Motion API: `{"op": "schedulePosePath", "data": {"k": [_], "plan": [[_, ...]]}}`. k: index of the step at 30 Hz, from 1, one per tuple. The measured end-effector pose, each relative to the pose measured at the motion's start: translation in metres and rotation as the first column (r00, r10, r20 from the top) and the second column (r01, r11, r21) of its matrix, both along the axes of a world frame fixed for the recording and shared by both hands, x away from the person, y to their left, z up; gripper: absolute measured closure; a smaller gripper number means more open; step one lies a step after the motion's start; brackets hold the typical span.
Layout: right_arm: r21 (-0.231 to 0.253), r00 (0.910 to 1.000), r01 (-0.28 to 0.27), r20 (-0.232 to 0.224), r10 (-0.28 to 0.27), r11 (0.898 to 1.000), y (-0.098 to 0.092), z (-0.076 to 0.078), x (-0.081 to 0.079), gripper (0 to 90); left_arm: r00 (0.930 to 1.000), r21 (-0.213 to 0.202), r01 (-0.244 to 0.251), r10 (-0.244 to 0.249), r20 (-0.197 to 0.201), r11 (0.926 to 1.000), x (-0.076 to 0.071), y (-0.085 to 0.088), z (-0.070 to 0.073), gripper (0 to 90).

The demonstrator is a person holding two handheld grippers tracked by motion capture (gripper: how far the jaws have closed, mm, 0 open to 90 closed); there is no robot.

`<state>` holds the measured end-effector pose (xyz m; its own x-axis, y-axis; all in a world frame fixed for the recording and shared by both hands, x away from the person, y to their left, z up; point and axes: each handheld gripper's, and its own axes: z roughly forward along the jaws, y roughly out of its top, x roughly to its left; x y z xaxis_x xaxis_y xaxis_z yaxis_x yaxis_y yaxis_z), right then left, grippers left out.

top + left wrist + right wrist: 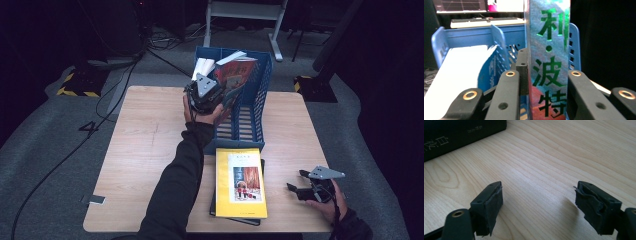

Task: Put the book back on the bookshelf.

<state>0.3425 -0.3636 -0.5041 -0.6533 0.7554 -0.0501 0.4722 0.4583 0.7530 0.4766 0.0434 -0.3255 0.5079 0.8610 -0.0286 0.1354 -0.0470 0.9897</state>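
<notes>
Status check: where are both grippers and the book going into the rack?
Left hand-held gripper shut on red book, over blue rack. Right hand-held gripper open, empty, above table. White book already in rack; yellow book waiting.

Black sleeves; black fingers, brass-ringed screws, grey plates

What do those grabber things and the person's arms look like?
Each gripper, left and right, is black with two chunky jaws and a grey three-cornered plate on top. Brass-coloured rivets dot the jaw links. The right gripper's pads look worn and ragged. The person wears dark long sleeves.
</notes>
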Motion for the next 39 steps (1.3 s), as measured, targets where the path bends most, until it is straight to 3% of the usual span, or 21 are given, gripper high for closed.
{"op": "schedulePosePath", "data": {"k": [5,12,14,18,26,29,31,34,39], "plan": [[0.0,1.0,-0.001,-0.002,0.001,1.0,0.0,0.0,0.0,22.2,0.999,-0.055,-0.045,0.045,-0.009,0.9975,0.003,0.005,-0.002,74.3],[0.002,1.0,-0.004,-0.007,0.004,1.0,0.0,0.0,0.001,22.2,0.9977,-0.045,-0.068,0.068,-0.004,0.9967,0.007,0.0,-0.001,74.3],[0.002,1.0,-0.005,-0.005,0.005,1.0,0.0,0.0,0.001,22.1,0.9971,-0.069,-0.076,0.077,0.004,0.9947,0.01,0.0,-0.003,74.3],[0.001,1.0,-0.008,0.001,0.008,1.0,0.001,0.0,0.001,22.2,0.9959,-0.116,-0.09,0.088,-0.024,0.9892,0.019,0.005,-0.008,74.2],[0.005,0.9999,-0.013,-0.007,0.013,1.0,0.001,0.0,0.002,22.3,0.9896,-0.071,-0.144,0.144,0.004,0.9871,0.007,-0.004,-0.004,74.2],[0.004,0.9999,-0.011,-0.005,0.011,1.0,0.001,0.0,0.001,22.4,0.9866,-0.114,-0.161,0.163,0.009,0.9804,0.0,-0.007,-0.008,74.3],[0.007,0.9999,-0.014,-0.01,0.014,1.0,0.001,0.0,0.002,22.4,0.9849,-0.093,-0.171,0.173,0.007,0.9808,-0.003,-0.008,-0.011,74.3],[0.008,0.9998,-0.015,-0.011,0.015,1.0,0.001,0.0,0.002,22.5,0.986,-0.115,-0.166,0.166,-0.011,0.9793,-0.002,-0.008,-0.013,74.2],[0.006,0.9997,-0.02,-0.011,0.02,1.0,0.001,0.0,0.002,22.5,0.9895,-0.065,-0.144,0.144,0.005,0.9875,0.009,-0.022,-0.013,74.1]]}}
